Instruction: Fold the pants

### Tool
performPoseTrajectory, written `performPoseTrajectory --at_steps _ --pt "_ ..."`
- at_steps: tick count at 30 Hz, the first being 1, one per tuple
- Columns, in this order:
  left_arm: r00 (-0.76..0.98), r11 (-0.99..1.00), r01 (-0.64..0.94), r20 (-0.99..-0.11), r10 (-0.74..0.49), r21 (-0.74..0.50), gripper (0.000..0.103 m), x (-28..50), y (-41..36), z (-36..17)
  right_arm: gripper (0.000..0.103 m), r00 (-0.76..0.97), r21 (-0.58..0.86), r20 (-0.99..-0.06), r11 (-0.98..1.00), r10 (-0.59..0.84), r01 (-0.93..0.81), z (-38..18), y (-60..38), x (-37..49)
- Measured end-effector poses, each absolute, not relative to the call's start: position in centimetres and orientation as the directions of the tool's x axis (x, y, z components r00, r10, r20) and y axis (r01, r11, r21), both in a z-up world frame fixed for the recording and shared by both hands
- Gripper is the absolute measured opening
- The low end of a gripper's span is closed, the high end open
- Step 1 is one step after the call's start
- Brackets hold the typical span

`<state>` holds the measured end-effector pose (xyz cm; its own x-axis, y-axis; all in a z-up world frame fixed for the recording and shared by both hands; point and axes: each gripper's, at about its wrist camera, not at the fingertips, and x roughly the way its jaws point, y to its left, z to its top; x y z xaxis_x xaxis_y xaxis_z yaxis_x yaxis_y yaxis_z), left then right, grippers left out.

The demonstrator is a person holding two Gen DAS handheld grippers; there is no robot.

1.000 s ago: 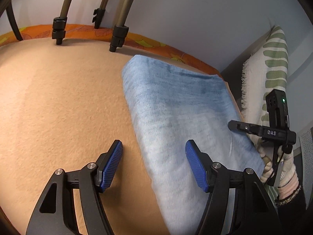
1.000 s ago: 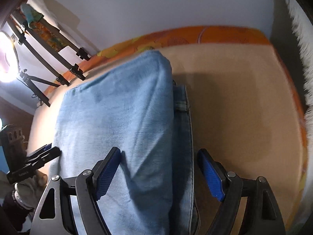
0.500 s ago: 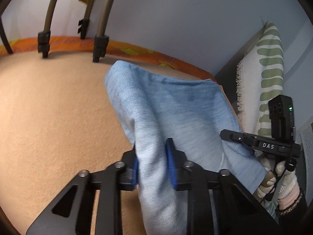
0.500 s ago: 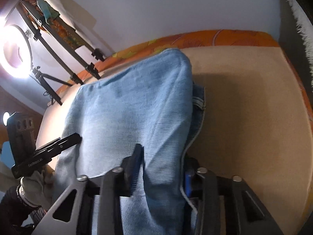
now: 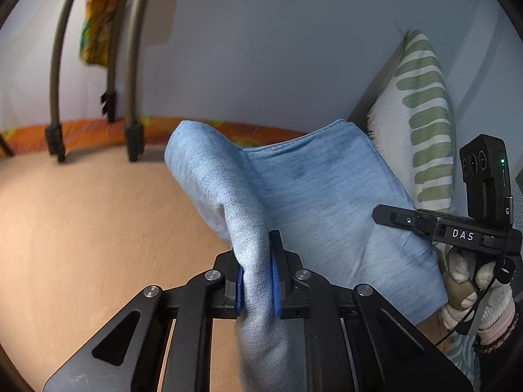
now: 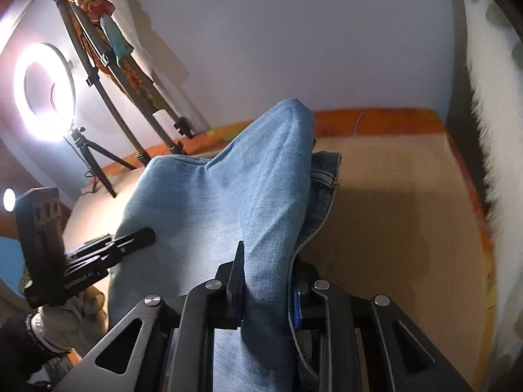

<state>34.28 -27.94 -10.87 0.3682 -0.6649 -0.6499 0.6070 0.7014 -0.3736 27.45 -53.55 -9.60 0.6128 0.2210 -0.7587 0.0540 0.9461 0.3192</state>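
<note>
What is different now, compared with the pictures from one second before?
Both grippers, open a second ago, have closed on the pants: left gripper on one edge, right gripper on the other; jaws closing further. The near end has lifted off the bed. Pillow unchanged.

right gripper (image 6: pixel 266 289) jaws closing on a bunched ridge of blue pants (image 6: pixel 209 209), fabric tented above tan bed cover (image 6: pixel 392 215), left gripper (image 6: pixel 130 240) at far edge, ring light (image 6: pixel 44 99) lit
</note>
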Motion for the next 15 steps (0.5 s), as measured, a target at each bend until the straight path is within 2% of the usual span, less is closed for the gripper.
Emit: performPoseTrajectory --at_steps 9,15 --pt "0.384 0.688 0.627 -0.622 -0.682 -0.366 0.011 37.3 -31.1 -9.5 0.020 0.669 0.273 -0.730 0.958 0.143 0.093 -7.2 -55.9 28.5" --pt "0.398 0.699 0.633 -0.636 -0.662 -0.332 0.011 39.4 -33.1 -10.3 0.020 0.679 0.254 -0.729 0.957 0.092 0.143 -7.8 -58.1 31.0"
